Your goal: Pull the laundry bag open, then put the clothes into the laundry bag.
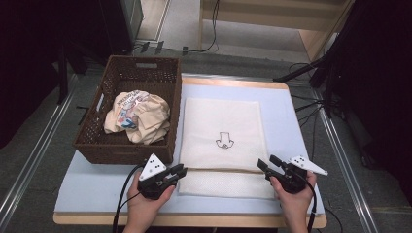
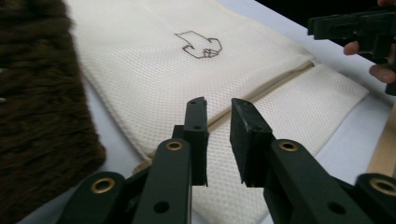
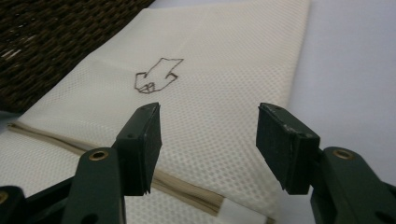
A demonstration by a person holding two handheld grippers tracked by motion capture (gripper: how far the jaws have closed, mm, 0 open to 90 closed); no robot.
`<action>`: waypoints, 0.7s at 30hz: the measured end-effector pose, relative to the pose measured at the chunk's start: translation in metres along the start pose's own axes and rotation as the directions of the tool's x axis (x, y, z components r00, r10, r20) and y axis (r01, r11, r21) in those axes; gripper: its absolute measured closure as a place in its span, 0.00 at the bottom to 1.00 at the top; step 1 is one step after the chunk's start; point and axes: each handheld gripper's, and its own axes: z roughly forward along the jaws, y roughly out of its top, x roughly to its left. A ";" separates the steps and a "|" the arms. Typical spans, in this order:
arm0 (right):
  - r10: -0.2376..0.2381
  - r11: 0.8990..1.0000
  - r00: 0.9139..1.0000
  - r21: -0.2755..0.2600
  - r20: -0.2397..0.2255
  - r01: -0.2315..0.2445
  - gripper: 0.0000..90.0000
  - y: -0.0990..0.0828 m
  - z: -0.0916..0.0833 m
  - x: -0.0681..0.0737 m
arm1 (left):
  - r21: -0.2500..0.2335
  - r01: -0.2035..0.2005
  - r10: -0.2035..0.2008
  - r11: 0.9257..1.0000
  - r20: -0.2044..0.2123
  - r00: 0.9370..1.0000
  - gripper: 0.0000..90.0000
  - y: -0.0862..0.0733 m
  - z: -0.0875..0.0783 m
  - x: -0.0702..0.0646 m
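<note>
Brown wicker basket (image 1: 125,143) holding crumpled cloth (image 1: 138,116), just beyond left hand-held gripper (image 1: 177,172). Cream mesh bag (image 1: 223,126) flat on tabletop (image 1: 97,189), between both hand-held grippers.

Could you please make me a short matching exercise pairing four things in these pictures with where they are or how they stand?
Things:
1. wicker basket
2. crumpled garment
3. mesh laundry bag
4. right gripper

Descriptions:
A. flat on the blue mat
B. jaws wide apart at the bag's near right corner
C. bundled inside the basket
D. dark brown, at the table's left side

Pairs: 1-D, 2-C, 3-A, 4-B
</note>
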 end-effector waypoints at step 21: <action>-0.169 0.977 0.970 0.100 -0.173 0.189 0.39 0.020 0.054 0.073 | 0.176 -0.043 0.030 0.983 0.081 0.996 0.93 -0.017 0.051 -0.020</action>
